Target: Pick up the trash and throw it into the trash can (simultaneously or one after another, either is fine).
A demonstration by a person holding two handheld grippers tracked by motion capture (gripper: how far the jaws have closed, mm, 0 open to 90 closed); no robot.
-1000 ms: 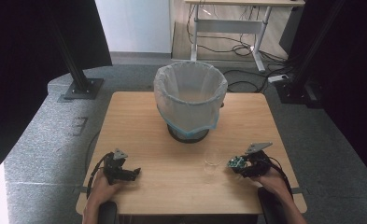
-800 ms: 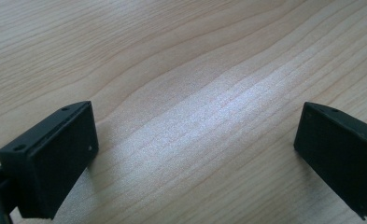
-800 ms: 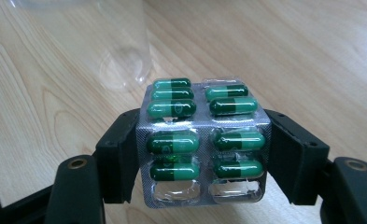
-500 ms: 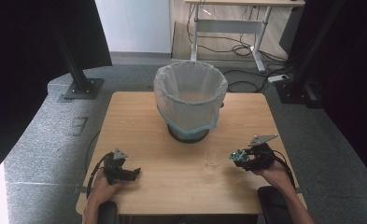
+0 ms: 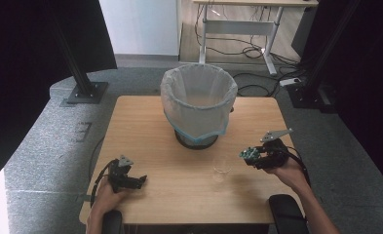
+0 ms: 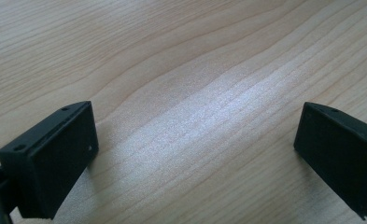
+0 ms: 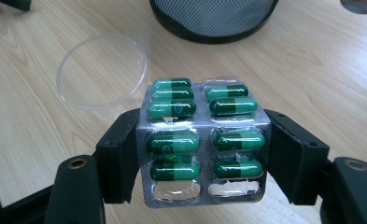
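My right gripper is shut on a silver blister pack of green capsules, its jaws pressing the pack's two long edges. Two pockets at the near end are empty. In the high view the right gripper holds the pack above the table's right side. A clear plastic cup stands upright on the wood just beyond and left of the pack; the cup is empty. My left gripper rests low at the table's front left, and its jaws stand open over bare wood.
A mesh waste bin lined with a pale bag stands at the middle back of the wooden table; its dark base is just beyond the cup. Black stands and a desk with cables lie past the table.
My right hand has lifted the blister pack up off the table level, staying near the cup. The left gripper and the cup have kept still.
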